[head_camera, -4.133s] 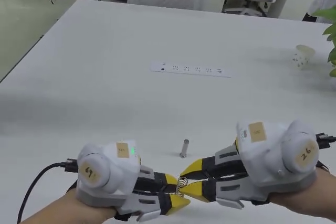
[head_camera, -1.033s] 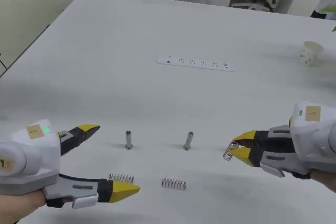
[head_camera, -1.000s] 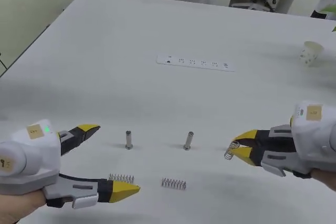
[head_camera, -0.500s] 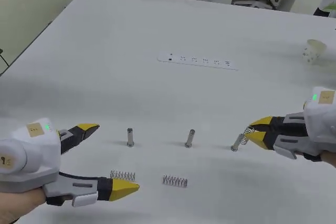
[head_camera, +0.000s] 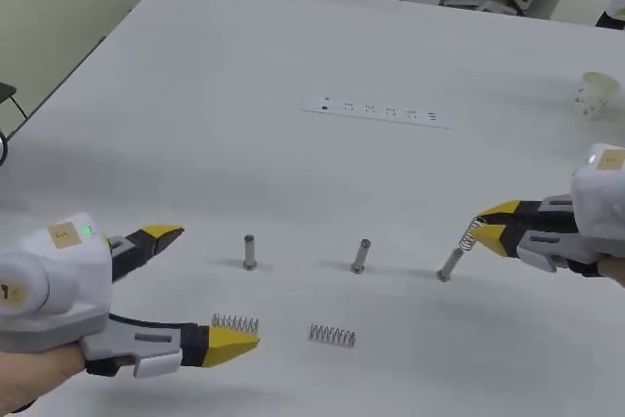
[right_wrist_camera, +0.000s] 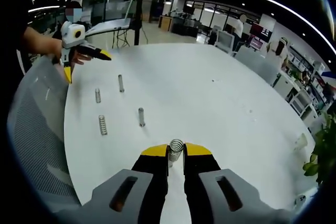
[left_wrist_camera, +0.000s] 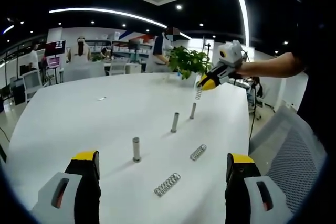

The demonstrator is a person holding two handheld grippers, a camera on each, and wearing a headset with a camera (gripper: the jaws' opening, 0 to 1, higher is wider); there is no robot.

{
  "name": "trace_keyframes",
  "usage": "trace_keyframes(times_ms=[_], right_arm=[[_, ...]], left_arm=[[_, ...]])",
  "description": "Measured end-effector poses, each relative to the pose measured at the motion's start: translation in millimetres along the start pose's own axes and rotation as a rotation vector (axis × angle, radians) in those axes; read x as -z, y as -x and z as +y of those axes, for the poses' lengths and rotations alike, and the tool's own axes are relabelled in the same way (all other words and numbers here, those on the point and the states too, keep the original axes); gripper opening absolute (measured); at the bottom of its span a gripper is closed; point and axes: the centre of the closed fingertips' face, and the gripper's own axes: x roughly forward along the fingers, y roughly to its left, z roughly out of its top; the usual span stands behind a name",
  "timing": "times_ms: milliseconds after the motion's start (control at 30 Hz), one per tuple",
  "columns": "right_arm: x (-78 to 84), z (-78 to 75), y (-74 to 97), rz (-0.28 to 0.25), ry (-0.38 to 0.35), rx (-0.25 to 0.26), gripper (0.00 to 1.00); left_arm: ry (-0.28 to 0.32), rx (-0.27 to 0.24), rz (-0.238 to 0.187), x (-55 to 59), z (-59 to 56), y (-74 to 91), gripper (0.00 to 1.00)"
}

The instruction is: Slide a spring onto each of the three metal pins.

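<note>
**Step 1 of 3: first spring presented to the right pin, not yet seated.**

The right gripper (head_camera: 493, 225) has its jaws narrow, pinching a spring (head_camera: 473, 232) by its upper coils. The spring hangs tilted, its lower end at the tip of the right pin (head_camera: 450, 265); I cannot tell whether the coil has caught the tip. The middle pin (head_camera: 361, 255) and left pin (head_camera: 250, 251) stand bare in the same row, toward the near edge of the tabletop (head_camera: 293, 65). The left gripper (head_camera: 218, 286) is wide open and empty, near the near left corner. A spare spring (head_camera: 235, 323) lies flat just beside its nearer jaw tip, and a second spare spring (head_camera: 332, 336) lies between the middle pin and the near edge. Next move, as I judge it: line the spring's axis up with the pin, lower until the coils run down the shaft, then open the jaws.
</note>
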Motion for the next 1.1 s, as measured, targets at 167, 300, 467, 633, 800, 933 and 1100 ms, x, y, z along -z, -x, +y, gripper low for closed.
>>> trace_keyframes(times_ms=[167, 300, 467, 633, 800, 933, 1100], right_arm=[[1.8, -1.1, -2.1, -0.002, -0.023, -0.003, 0.08], [3.2, -1.8, -4.2, 0.001, -0.026, -0.005, 0.08], [4.6, -1.4, -7.5, 0.005, -0.034, -0.012, 0.08], [8.0, -1.2, -11.2, 0.013, -0.038, -0.017, 0.08], [10.9, -1.3, -15.1, 0.006, -0.048, -0.025, 0.08], [8.7, -7.5, -17.9, -0.008, -0.083, -0.012, 0.08], [6.1, -6.8, -17.5, -0.009, -0.071, -0.014, 0.08]], left_arm=[[-0.002, -0.007, -0.005, -2.0, 1.9, 1.0, 0.98], [-0.005, -0.007, -0.007, -4.4, 2.9, 1.9, 0.98], [-0.011, -0.004, -0.008, -8.3, 2.0, 2.9, 0.98], [-0.012, -0.004, -0.007, -10.0, 2.3, 3.1, 0.98], [-0.012, -0.004, 0.002, -7.9, 1.8, 3.6, 0.98], [-0.011, -0.007, 0.006, -7.2, 2.3, 4.6, 0.98], [-0.01, -0.008, 0.004, -8.0, 3.1, 5.9, 0.98]])
